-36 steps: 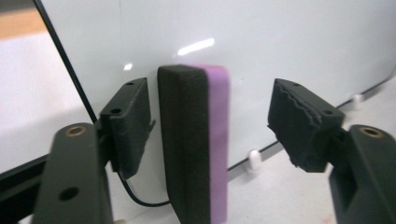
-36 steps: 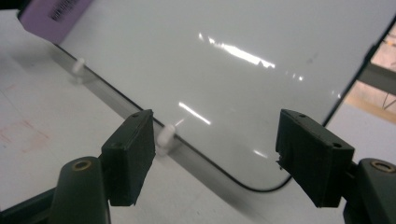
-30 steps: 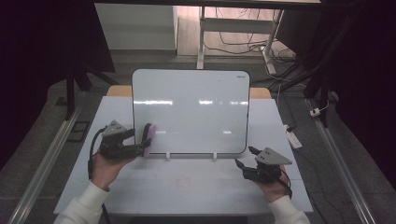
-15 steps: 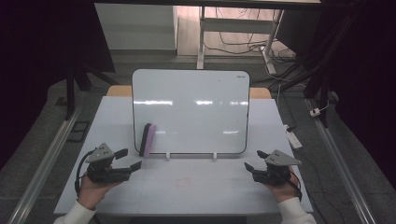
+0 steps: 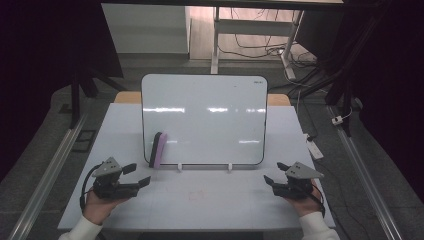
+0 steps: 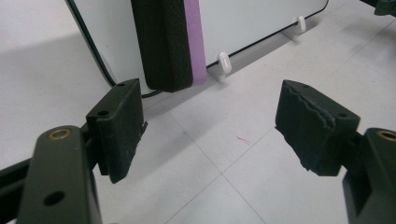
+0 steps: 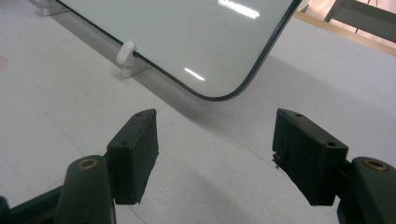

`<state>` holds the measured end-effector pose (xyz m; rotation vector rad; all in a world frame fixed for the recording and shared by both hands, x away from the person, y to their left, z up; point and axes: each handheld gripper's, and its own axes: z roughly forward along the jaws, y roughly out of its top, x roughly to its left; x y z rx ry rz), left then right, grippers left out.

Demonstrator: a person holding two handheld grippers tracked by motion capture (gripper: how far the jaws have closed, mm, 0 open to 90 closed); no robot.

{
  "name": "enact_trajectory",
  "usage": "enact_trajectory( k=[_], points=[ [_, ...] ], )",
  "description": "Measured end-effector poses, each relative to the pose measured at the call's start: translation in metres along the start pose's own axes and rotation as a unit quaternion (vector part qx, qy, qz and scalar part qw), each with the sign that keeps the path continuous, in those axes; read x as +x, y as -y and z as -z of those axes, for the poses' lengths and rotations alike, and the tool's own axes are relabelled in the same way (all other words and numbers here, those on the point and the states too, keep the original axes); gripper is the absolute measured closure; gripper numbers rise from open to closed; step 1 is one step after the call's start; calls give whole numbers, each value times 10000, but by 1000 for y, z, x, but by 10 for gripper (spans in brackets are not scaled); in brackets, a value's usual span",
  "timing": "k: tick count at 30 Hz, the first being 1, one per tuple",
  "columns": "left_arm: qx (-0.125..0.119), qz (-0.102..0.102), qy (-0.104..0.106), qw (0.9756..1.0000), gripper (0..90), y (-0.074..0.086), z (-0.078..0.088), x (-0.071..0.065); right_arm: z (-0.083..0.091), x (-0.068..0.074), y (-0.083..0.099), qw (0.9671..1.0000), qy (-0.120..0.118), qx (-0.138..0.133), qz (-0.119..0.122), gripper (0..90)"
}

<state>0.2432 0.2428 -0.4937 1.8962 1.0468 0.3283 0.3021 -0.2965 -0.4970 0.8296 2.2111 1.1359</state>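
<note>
While my left hand-held gripper [image 5: 136, 175] rests released near the table's [image 5: 210, 205] front edge, the eraser [image 5: 157, 149] clings to the whiteboard's [image 5: 205, 120] lower left corner; my right hand-held gripper [image 5: 275, 173] gapes empty, bare table between.

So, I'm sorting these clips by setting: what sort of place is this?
Probably a lab or workshop recording bench, not a home: a white table holding a propped whiteboard with an eraser, dark curtains around it, and loose cables on the floor behind.
</note>
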Motion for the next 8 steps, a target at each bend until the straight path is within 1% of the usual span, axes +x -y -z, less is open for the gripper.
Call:
enact_trajectory(
  k=[5, 8],
  points=[
    [15, -21, -3, 10000, 247, 0, 0, -1, 0, 0, 0, 10000, -18, -20, -3, 307],
    [3, 1, -14, 10000, 247, 0, 0, -1, 0, 1, 0, 10000, -35, -28, 17, 307]
  ],
)
